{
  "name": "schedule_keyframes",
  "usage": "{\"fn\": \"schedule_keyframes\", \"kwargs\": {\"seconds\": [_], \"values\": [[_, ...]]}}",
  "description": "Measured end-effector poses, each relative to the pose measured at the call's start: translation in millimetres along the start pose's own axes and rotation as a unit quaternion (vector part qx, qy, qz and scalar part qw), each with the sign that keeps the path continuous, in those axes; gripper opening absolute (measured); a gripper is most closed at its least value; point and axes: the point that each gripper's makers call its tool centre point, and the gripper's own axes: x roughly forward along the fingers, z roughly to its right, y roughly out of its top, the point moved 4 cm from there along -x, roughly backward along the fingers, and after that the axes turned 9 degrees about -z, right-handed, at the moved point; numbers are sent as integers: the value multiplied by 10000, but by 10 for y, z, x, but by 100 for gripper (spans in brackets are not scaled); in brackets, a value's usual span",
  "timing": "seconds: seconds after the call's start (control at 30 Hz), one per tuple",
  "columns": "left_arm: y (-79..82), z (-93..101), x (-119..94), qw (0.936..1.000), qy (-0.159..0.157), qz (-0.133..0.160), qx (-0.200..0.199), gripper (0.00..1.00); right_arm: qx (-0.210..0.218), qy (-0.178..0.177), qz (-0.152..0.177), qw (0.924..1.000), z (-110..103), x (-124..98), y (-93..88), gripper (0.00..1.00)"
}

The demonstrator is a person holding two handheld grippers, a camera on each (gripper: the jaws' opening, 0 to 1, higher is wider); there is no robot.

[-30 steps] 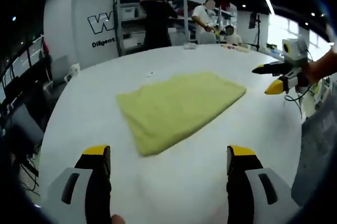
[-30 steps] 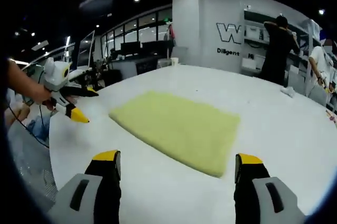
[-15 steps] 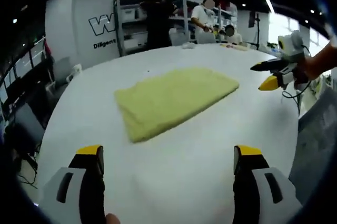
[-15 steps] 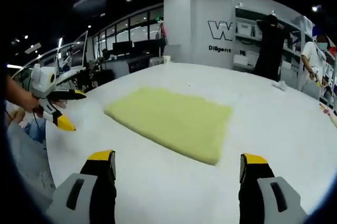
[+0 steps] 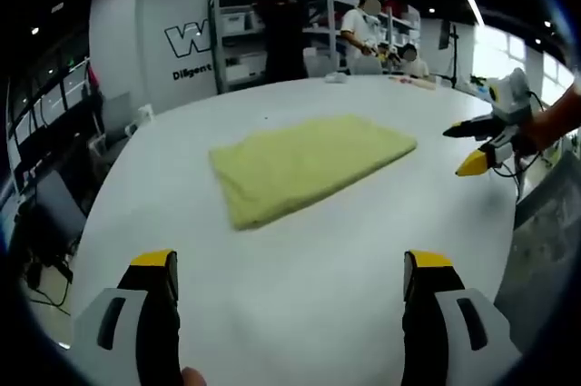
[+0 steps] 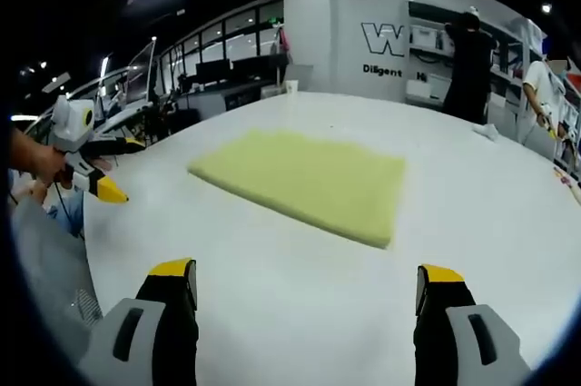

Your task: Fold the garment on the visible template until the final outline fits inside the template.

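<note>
Left gripper [image 5: 289, 263] jaws spread wide, nothing in them, hovering over white table [image 5: 300, 250]. Folded yellow garment [image 5: 307, 163] lies flat on table, well ahead of left gripper, no contact. Right gripper [image 6: 309, 275] also spread wide, empty, garment well ahead of it too. In the left gripper view, right gripper is off right of garment, apart from it.
</note>
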Motion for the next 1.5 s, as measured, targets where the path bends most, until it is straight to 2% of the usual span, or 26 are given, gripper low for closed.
{"fn": "schedule_keyframes", "kwargs": {"seconds": [0.1, 0.27, 0.47, 0.93, 1.07, 1.27, 1.37, 1.43, 1.47, 1.5], "values": [[-9, 3, -20, 9998, -20, -32, 203, 99, 15, 9, 12, 10000, -30, -20, 15, 99], [65, -82, -90, 9999, 18, 98, 118, 99, -123, 43, 34, 9999, -81, -54, 125, 99], [144, -145, -116, 9997, 61, 188, 158, 99, -24, -16, 184, 9998, -67, -64, 227, 99], [118, -145, -45, 9996, -107, 204, 167, 99, 30, -110, 137, 9998, -77, -52, 232, 99], [103, -117, -38, 9996, -144, 208, 130, 99, -85, -101, 74, 9999, -96, -55, 211, 99], [28, 26, 31, 9992, -298, 59, 252, 99, 126, -168, 121, 9997, -67, -108, 127, 99], [26, 69, 46, 9991, -338, 62, 257, 99, -139, -253, 39, 9996, -56, -143, 51, 99], [19, 79, 54, 9991, -354, 66, 240, 99, 11, -238, 146, 9996, -37, -160, 67, 98], [17, 81, 56, 9990, -349, 89, 250, 99, 215, -240, 177, 9993, -12, -170, 79, 99], [11, 77, 61, 9991, -336, 80, 250, 99, 201, -266, 185, 9993, 6, -178, 89, 99]]}}
